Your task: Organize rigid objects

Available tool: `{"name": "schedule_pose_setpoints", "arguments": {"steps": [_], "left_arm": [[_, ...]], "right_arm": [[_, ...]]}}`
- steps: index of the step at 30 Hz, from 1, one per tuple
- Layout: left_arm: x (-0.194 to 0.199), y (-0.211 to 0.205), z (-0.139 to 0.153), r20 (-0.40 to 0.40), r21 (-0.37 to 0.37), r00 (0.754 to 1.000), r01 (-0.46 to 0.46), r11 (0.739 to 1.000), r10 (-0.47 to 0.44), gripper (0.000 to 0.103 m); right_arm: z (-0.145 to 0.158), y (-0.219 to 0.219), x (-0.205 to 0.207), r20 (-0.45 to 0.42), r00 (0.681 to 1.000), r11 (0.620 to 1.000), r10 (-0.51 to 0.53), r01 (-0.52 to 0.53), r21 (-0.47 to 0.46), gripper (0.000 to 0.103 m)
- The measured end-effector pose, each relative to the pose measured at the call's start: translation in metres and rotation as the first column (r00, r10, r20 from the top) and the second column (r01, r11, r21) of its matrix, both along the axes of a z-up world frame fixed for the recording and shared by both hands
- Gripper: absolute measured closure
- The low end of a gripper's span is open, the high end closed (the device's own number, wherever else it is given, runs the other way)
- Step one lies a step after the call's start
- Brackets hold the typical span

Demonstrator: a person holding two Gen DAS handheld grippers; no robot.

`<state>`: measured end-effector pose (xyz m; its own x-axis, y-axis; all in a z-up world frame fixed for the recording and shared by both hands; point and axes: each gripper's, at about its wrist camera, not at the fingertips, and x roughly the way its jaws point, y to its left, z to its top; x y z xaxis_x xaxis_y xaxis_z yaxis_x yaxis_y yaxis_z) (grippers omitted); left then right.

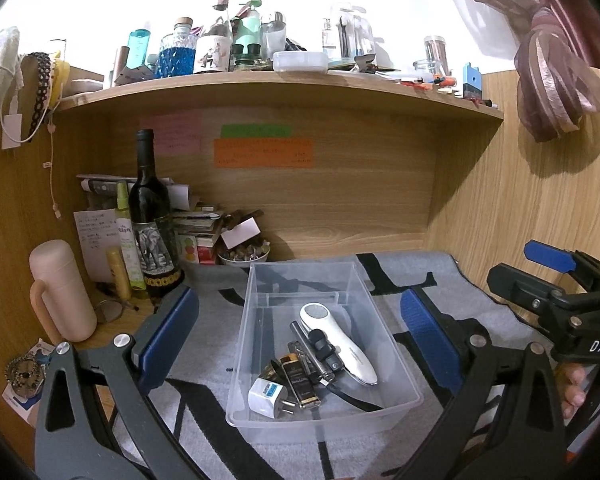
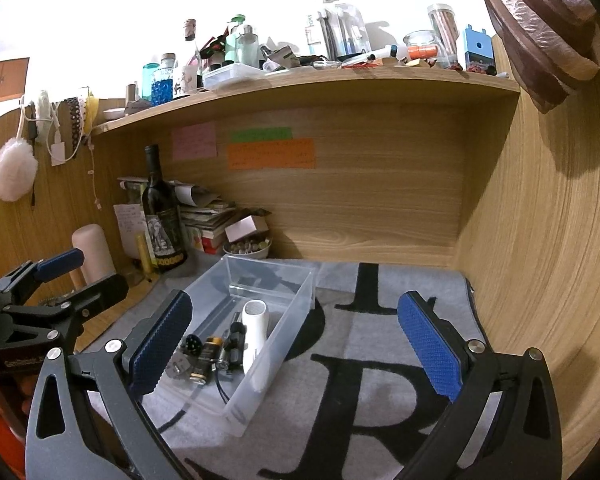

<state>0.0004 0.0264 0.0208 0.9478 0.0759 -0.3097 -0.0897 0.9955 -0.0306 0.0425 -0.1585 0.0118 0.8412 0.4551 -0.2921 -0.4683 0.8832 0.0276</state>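
Observation:
A clear plastic bin (image 1: 392,344) (image 2: 296,300) stands on the grey mat. Inside lie a white handheld device (image 1: 340,344) (image 2: 254,332), a white plug adapter (image 1: 266,396), a black-and-gold lighter (image 1: 300,380) (image 2: 206,354), a metal pen-like tube (image 1: 308,344) and a black cord. My left gripper (image 1: 300,336) is open, its blue pads on either side of the bin, above it. My right gripper (image 2: 300,348) is open too, over the mat just right of the bin, nothing between its fingers. Each gripper shows at the edge of the other's view.
A dark wine bottle (image 1: 150,216) (image 2: 162,212), a pink flask (image 1: 62,292), spray bottles, stacked books and a small bowl (image 1: 244,256) crowd the back left. Wooden walls close the back and right. A cluttered shelf (image 1: 280,84) hangs overhead. A curtain tie (image 1: 556,84) hangs at the right.

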Motion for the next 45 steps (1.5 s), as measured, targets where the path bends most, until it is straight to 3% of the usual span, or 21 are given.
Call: {"name": "schedule_pose_setpoints", "arguments": {"steps": [45], "left_arm": [[0.0051,-0.0065,0.0002,-0.015,-0.007,0.999,0.041,0.999,-0.041,0.001]], "right_arm": [[-0.0028,0.0082,0.0016,-0.011,1.0,1.0,0.0,0.0,-0.007,0.0]]}}
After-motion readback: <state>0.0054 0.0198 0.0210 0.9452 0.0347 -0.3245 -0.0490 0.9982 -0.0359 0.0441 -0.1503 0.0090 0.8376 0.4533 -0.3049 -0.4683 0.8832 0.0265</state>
